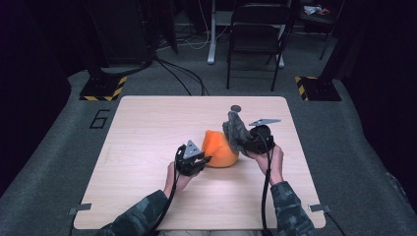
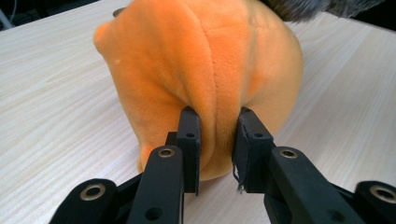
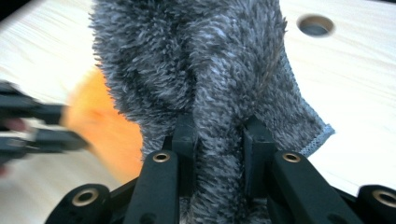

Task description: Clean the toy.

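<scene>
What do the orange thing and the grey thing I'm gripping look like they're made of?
Orange piece: looks like short-pile plush or fleece, matt and smooth, with a sewn seam; it bunches between the left gripper pads. Grey piece: seems long, shaggy pile, speckled dark and light, with a stitched hem at one edge, pinched in the right gripper. Fibre type can't be told.

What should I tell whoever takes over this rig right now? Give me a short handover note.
Left gripper: shut on a fold of the orange plush piece, which sits on the wooden table.
Right gripper: shut on the grey fuzzy cloth, held up beside and against the orange piece.
Done: both fabrics are gripped, near the table's middle.
Left: it looks like the two are being pulled apart or rearranged; the end goal cannot be told. Keep both grips firm and mind the hole in the table behind the cloth.
</scene>
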`<state>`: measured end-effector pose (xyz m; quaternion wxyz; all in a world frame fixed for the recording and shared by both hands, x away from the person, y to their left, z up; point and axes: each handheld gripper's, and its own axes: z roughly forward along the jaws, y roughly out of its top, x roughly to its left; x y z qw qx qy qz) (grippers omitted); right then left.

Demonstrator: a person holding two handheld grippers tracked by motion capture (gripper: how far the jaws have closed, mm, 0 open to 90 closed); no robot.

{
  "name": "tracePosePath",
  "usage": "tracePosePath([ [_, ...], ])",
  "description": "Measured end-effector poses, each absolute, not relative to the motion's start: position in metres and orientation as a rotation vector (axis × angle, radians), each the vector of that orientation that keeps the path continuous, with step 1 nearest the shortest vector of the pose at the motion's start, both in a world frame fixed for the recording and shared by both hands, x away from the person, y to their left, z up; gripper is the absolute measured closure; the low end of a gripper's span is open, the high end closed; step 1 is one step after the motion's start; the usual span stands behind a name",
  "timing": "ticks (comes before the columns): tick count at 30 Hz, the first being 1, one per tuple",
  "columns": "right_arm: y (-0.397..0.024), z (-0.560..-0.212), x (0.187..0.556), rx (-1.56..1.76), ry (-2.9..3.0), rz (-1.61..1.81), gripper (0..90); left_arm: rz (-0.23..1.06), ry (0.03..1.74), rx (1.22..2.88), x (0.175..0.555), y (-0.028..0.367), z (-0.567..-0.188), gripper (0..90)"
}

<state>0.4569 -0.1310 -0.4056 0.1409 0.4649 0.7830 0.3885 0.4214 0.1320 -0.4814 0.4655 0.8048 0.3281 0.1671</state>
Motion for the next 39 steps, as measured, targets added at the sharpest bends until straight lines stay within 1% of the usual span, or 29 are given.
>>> tracePosePath([
  [2, -0.123, -0.399, 0.452, 1.320, 2.269, 1.162, 71.0, 0.380, 0.824, 1.960, 0.420, 0.131, -0.481, 74.0],
  [6, -0.101, -0.397, 0.446, 1.265, 2.321, 1.205, 70.9, 0.396, 0.801, 1.962, 0.416, 0.125, -0.480, 73.9],
  [8, -0.092, -0.402, 0.447, 1.270, 2.341, 1.215, 70.8, 0.393, 0.778, 1.975, 0.414, 0.123, -0.480, 73.9],
  [9, -0.090, -0.405, 0.449, 1.278, 2.348, 1.213, 70.9, 0.418, 0.760, 1.988, 0.414, 0.121, -0.481, 74.0],
  [12, -0.081, -0.419, 0.454, 1.258, 2.364, 1.135, 71.0, 0.418, 0.765, 2.009, 0.416, 0.121, -0.488, 74.4],
  [16, -0.078, -0.421, 0.455, 1.217, 2.366, 1.072, 71.0, 0.401, 0.779, 2.000, 0.421, 0.125, -0.492, 74.8],
  [29, -0.096, -0.427, 0.457, 1.253, 2.362, 0.974, 70.9, 0.398, 0.755, 2.014, 0.423, 0.127, -0.495, 74.7],
  [39, -0.122, -0.440, 0.467, 1.365, 2.362, 0.954, 70.5, 0.405, 0.737, 2.021, 0.423, 0.129, -0.496, 74.7],
])
